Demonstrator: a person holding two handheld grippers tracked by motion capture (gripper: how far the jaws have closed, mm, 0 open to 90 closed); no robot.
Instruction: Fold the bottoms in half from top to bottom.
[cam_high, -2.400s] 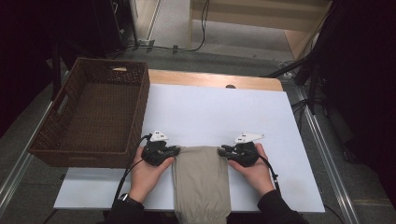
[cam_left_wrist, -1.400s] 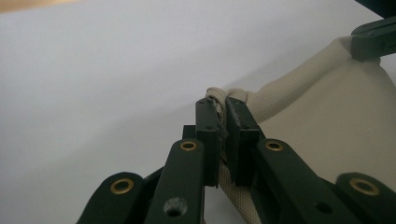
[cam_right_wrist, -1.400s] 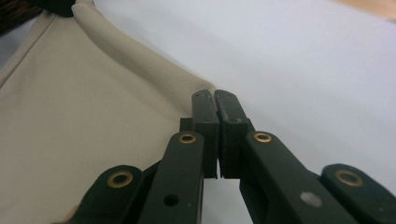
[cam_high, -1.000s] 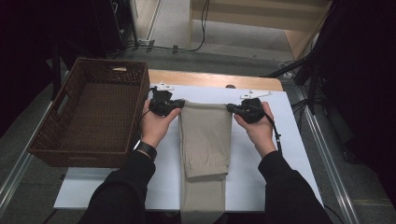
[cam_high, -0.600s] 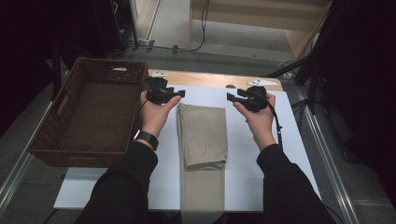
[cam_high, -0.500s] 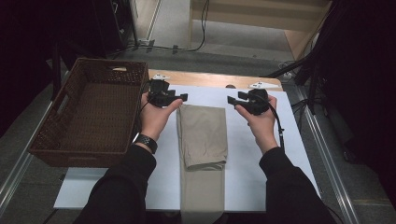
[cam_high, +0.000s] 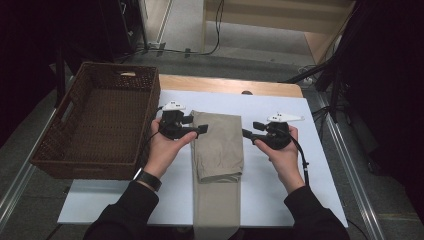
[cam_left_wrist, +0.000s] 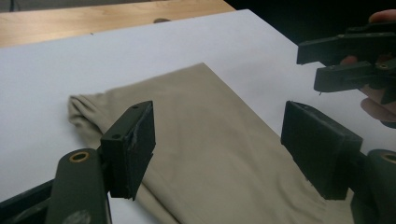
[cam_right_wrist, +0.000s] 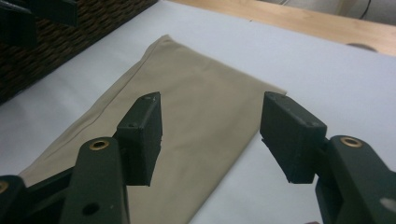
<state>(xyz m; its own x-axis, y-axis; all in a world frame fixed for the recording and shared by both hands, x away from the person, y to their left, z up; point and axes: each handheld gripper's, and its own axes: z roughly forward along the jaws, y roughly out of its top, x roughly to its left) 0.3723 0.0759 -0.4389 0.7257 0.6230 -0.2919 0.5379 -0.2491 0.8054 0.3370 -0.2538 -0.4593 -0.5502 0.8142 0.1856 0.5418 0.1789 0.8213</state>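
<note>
Khaki trousers (cam_high: 218, 146) lie lengthwise down the middle of the white mat (cam_high: 280, 107), their top part folded back over the rest, the near end reaching the front edge. My left gripper (cam_high: 202, 129) hovers at the cloth's left edge, pointing right. My right gripper (cam_high: 246, 134) hovers at its right edge, pointing left. Both have just been opening their jaws, and nothing is between them. In the left gripper view the left gripper (cam_left_wrist: 224, 145) stands open above the trousers (cam_left_wrist: 201, 135). In the right gripper view the right gripper (cam_right_wrist: 212, 133) stands open over the trousers (cam_right_wrist: 196, 116).
A dark wicker basket (cam_high: 55, 150) stands at the mat's left, close to my left hand. Bare wooden tabletop (cam_high: 225, 85) runs behind the mat. Metal rails flank the table. The other gripper (cam_left_wrist: 348, 56) shows at the upper right of the left gripper view.
Both grippers carried the trousers' end to the far side, let go of it and opened. Both hands then drew back toward the person, and the folded cloth stays flat.
</note>
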